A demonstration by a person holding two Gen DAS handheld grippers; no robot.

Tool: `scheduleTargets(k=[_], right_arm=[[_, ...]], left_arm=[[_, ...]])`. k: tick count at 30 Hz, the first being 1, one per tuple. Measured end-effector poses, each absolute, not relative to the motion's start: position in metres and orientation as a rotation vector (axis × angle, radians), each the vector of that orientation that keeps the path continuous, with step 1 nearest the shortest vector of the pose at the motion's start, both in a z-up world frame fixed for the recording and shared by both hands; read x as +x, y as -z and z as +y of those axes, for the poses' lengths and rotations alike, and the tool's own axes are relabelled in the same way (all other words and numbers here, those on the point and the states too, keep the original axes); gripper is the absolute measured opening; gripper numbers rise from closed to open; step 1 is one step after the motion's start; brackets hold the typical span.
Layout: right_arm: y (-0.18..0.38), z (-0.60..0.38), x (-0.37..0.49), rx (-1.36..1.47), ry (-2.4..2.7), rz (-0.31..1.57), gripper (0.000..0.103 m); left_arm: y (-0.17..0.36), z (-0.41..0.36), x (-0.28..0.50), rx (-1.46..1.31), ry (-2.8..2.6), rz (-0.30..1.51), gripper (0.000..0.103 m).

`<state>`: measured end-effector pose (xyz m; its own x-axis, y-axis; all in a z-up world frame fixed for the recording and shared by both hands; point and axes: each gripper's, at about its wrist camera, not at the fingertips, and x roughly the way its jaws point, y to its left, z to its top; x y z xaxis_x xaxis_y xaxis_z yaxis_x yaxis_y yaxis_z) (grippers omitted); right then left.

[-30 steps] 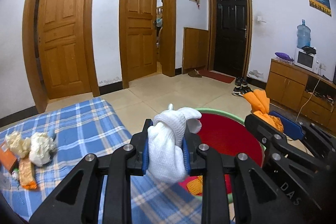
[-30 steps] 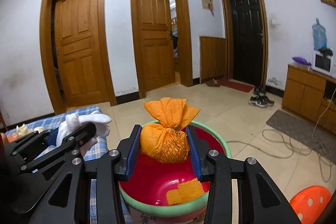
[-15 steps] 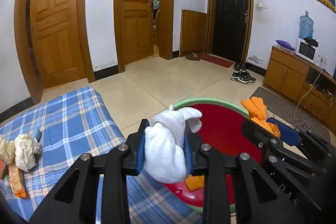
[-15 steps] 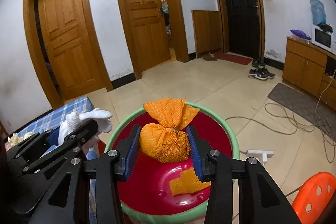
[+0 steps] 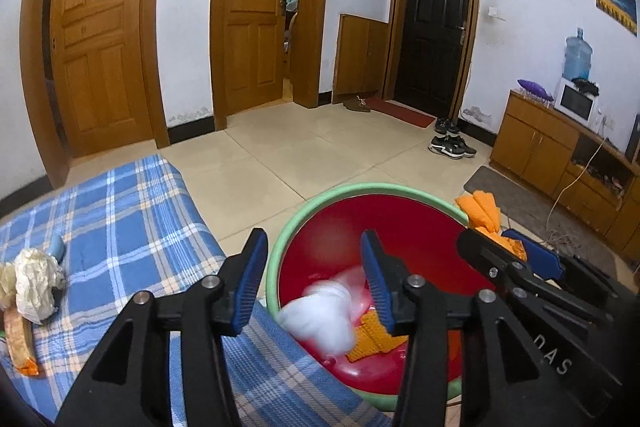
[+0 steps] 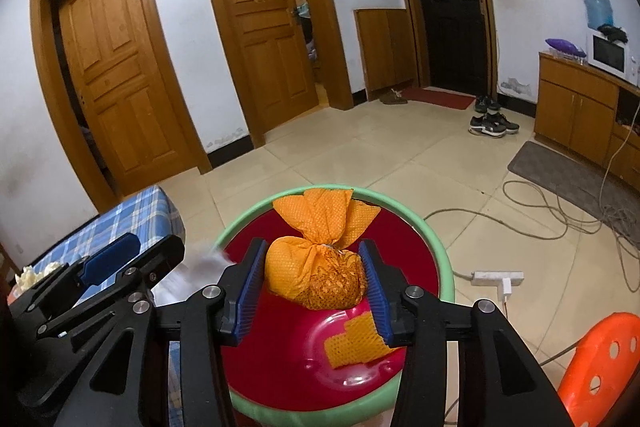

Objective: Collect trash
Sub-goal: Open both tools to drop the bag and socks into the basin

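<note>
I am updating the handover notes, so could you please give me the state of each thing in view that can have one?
Left gripper: jaws just opened, nothing between them.
White knotted cloth bundle: released, blurred, dropping into the basin.
Right gripper: jaws just opening, orange bundle between them.
Orange knotted mesh bundle: over the basin.
Red plastic basin with green rim: holds a flat orange mesh piece.
Middle wooden door: ajar.
</note>
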<state>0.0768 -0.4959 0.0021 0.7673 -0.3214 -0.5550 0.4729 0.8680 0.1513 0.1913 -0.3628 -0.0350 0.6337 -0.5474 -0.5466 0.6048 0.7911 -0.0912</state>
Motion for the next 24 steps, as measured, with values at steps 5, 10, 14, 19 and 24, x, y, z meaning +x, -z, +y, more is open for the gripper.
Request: scheduleTargets(k=[5,10,14,19,24], right_arm=[[-0.0023,-0.494,0.078,0.286,0.433,0.549,0.051],[-0.0021,-0.4943,0.0762,0.289,0.432,0.546,0.053],[-0.002,-0.4945,0.0753,0.298,0.418,0.536,0.066],[-0.0027,-0.4905,0.0758,0.288,0.414,0.528,0.072],[-0.0029,-0.4895,0.0756,0.292,0.42,0.53,0.072]], left_arm=[[0.0353,-0.3628,0.1913,0.102,0.655,0.589,0.048],[0.036,-0.361,0.1919,0.093,0.653,0.598,0.048],[0.0381,-0.3581,0.1979,0.068,0.645,0.631,0.048],[0.0389,-0.3548,0.1995,0.06,0.632,0.636,0.048],[0.0361,-0.3565,0.1971,0.069,0.628,0.625,0.048]])
